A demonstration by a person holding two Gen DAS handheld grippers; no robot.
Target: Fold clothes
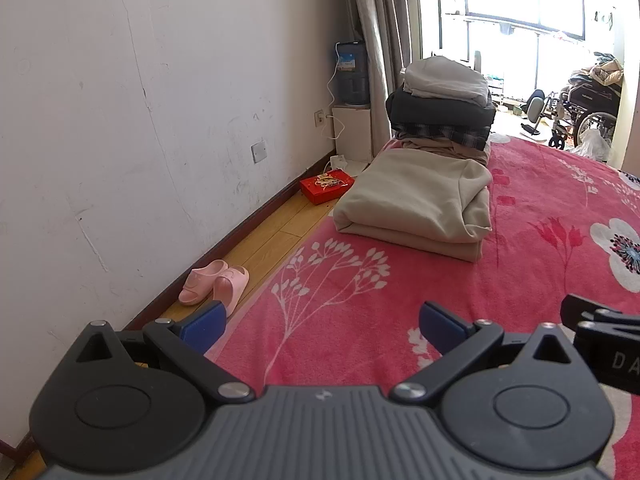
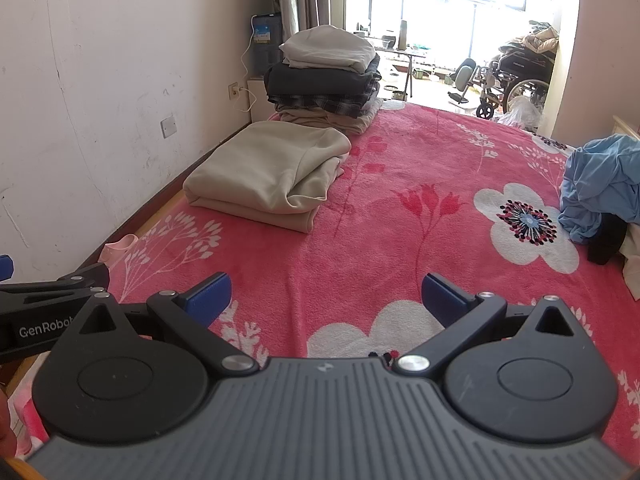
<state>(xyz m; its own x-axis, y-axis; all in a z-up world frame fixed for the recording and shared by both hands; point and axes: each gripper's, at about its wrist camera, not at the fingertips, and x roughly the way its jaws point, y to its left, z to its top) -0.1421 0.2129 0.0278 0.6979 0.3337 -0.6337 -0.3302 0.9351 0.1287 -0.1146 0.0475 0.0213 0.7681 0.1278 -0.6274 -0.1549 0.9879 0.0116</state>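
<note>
A folded beige garment [image 1: 416,200] [image 2: 268,176] lies on the pink flowered blanket [image 1: 400,300] [image 2: 380,220], near the bed's left edge. Behind it stands a pile of folded clothes [image 1: 440,108] [image 2: 328,76], grey on top, dark and plaid below. A crumpled blue garment [image 2: 600,188] with a black piece lies at the right edge of the bed. My left gripper [image 1: 323,326] is open above the blanket, holding nothing. My right gripper [image 2: 326,294] is open too, empty, well short of the beige garment. Each gripper shows at the edge of the other's view.
A white wall [image 1: 140,120] runs along the left, with a strip of wooden floor [image 1: 264,236] beside the bed. Pink slippers [image 1: 216,282] and a red box [image 1: 326,186] lie on that floor. A water dispenser [image 1: 352,76] stands by the curtain. A wheelchair [image 2: 516,80] stands beyond the bed's far end.
</note>
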